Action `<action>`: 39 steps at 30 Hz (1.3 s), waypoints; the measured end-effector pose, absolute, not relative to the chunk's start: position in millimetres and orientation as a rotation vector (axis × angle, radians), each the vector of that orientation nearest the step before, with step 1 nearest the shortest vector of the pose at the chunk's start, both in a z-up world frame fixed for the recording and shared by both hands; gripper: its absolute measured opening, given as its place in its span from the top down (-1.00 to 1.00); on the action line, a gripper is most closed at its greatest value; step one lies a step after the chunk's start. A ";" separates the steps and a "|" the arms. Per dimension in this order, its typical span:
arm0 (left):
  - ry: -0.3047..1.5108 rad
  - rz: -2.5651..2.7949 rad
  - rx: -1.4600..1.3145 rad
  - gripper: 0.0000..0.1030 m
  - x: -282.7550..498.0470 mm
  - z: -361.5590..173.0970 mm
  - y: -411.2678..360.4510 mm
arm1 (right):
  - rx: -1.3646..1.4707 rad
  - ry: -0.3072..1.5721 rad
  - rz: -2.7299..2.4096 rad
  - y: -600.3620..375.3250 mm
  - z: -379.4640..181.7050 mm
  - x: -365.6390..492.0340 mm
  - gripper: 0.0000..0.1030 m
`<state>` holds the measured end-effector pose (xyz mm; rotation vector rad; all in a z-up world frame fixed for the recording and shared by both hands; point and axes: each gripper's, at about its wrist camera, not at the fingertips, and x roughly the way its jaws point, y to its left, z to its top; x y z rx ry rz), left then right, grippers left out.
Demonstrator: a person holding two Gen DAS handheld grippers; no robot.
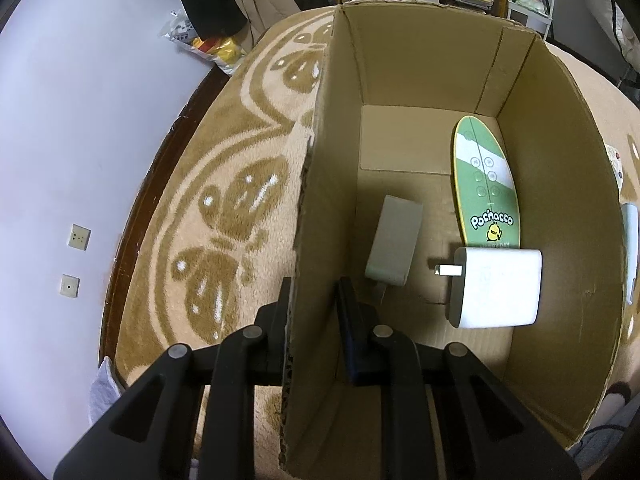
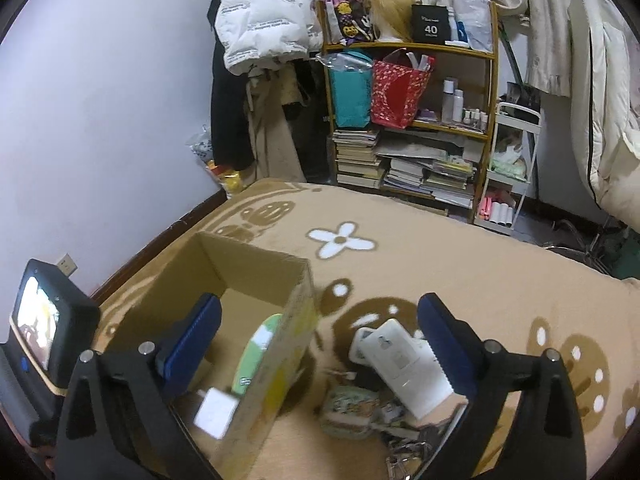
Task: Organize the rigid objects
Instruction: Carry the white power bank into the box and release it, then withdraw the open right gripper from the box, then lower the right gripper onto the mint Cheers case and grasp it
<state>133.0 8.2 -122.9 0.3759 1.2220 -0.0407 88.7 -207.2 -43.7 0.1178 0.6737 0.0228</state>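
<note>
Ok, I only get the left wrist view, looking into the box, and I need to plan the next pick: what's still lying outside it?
Observer: On the rug, right of the cardboard box, there's a small pile with a white slab-shaped device on top.
Operator: Anything else in that pile?
Observer: A green patterned pouch lies beside the device, nearer the camera.
Operator: Is the right hand carrying something?
Observer: No, the right tongs stand wide open and empty, pointed at that pile.
</note>
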 end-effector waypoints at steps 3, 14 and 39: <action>1.225 -0.033 0.378 0.63 133.8 -123.3 8.0 | 0.128 0.686 -0.010 -218.9 -52.5 91.5 -0.99; 1.208 -0.017 0.413 0.61 134.4 -123.8 2.6 | 0.185 0.763 -0.042 -235.7 -97.0 94.7 -0.99; 1.201 -0.007 0.440 0.59 133.4 -123.7 -1.5 | 0.288 0.960 0.045 -240.9 -151.8 111.5 -0.26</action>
